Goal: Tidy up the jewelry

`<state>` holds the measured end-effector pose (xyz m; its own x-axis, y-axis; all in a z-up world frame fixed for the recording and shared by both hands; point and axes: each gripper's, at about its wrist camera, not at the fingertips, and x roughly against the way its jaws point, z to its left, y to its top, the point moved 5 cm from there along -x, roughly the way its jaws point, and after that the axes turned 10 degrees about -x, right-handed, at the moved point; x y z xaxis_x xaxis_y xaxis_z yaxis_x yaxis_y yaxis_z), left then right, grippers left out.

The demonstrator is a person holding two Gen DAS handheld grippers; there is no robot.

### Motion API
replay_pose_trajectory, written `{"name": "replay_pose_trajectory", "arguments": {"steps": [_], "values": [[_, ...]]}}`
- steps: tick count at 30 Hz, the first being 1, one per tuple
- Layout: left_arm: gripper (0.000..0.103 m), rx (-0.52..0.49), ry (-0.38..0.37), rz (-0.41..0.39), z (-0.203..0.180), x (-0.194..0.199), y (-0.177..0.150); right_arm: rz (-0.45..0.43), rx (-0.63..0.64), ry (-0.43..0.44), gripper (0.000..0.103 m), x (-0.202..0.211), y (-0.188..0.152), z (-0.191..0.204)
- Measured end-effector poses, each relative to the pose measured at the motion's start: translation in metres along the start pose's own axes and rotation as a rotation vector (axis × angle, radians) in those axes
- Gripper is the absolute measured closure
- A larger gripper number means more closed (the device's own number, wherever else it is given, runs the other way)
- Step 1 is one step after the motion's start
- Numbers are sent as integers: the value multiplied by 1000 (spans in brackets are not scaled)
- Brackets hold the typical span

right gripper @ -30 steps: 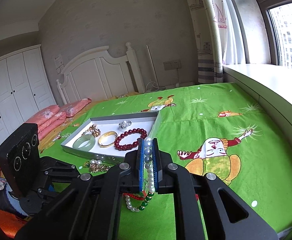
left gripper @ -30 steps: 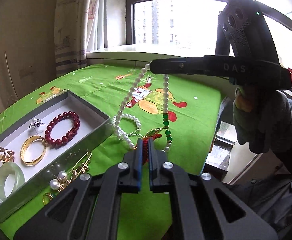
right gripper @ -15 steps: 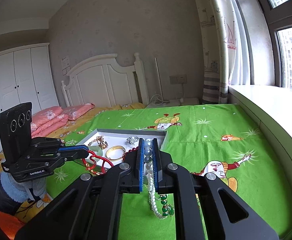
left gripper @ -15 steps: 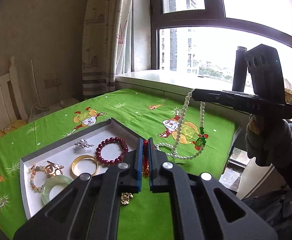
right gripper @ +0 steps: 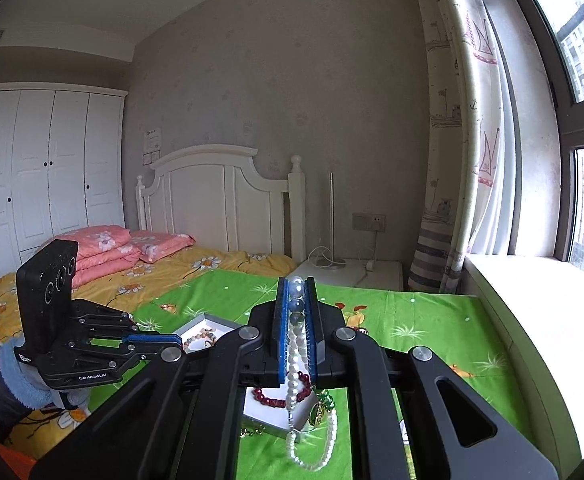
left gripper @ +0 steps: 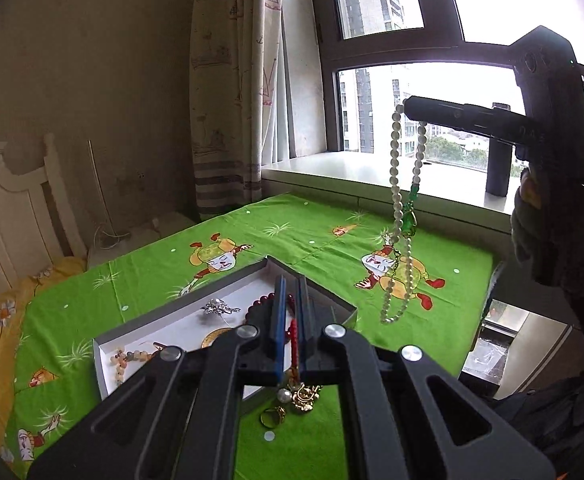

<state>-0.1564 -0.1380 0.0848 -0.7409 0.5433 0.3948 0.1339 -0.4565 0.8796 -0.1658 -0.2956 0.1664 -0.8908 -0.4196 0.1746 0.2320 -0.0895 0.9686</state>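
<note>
My right gripper (right gripper: 296,292) is shut on a white pearl necklace (right gripper: 295,384) with green beads and holds it high, so that it hangs free above the green bedspread; it shows in the left wrist view (left gripper: 396,184) too. My left gripper (left gripper: 290,292) is shut on a red bead strand (left gripper: 293,336) above the grey jewelry box (left gripper: 315,288). The box holds a red bead bracelet (left gripper: 258,307), a silver brooch (left gripper: 219,307), a gold bangle (left gripper: 214,335) and a pale bead bracelet (left gripper: 126,358).
Loose gold pieces and a pearl (left gripper: 292,398) lie on the bedspread in front of the box. A window sill (left gripper: 371,172) runs along the far side. The bed edge drops off at the right (left gripper: 487,300). Pink pillows (right gripper: 108,248) lie by the headboard.
Both grippers have risen. The pearl necklace has been lifted off the bedspread and now hangs free. The left gripper with the red strand has moved over the box corner.
</note>
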Motion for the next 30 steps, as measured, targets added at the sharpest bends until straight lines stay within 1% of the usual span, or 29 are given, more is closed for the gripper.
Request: {"name": "replay_pose_trajectory", "arguments": {"steps": [5, 7, 8, 9, 10, 11, 12, 13, 15, 16, 18, 21, 23, 24, 25, 26, 27, 28, 30], "values": [[99, -13, 25, -4, 12, 6, 10, -19, 53, 17, 94, -10, 19, 17], [99, 0, 21, -3, 16, 7, 10, -23, 73, 27, 94, -13, 25, 26], [99, 16, 3, 3, 17, 6, 9, -25, 79, 32, 94, -15, 26, 29], [99, 41, -42, 21, 15, 4, 4, -27, 81, 38, 94, -15, 27, 33], [97, 67, -75, 44, 11, 2, -3, -28, 80, 45, 94, -16, 28, 36], [93, 77, -72, 64, 5, 0, -11, -28, 79, 51, 94, -16, 27, 38], [81, 82, -65, 88, -1, -2, -22, -27, 78, 54, 94, -16, 25, 40], [75, 89, -69, 109, -8, -4, -34, -25, 78, 57, 94, -17, 23, 42], [74, 115, -100, 143, -22, -7, -58, -9, 80, 65, 94, -19, 18, 44], [74, 103, -115, 165, -31, -9, -68, 1, 85, 65, 94, -21, 15, 45], [74, 49, -125, 214, -50, -16, -83, 19, 90, 65, 94, -26, 10, 45], [74, -9, -127, 273, -66, -29, -95, 34, 88, 72, 94, -30, 7, 48], [74, -29, -139, 306, -71, -41, -102, 36, 91, 76, 94, -31, 7, 51], [75, -40, -161, 316, -74, -45, -106, 36, 94, 78, 94, -31, 6, 53], [79, -62, -163, 323, -78, -49, -109, 35, 98, 80, 94, -31, 6, 55], [81, -85, -149, 308, -80, -50, -109, 35, 101, 82, 94, -30, 7, 56], [91, -72, -148, 307, -78, -53, -109, 35, 102, 83, 94, -30, 7, 57], [99, -65, -121, 317, -73, -55, -109, 34, 102, 84, 94, -31, 8, 58], [99, -69, -103, 303, -70, -54, -106, 32, 104, 86, 94, -32, 10, 59]]}}
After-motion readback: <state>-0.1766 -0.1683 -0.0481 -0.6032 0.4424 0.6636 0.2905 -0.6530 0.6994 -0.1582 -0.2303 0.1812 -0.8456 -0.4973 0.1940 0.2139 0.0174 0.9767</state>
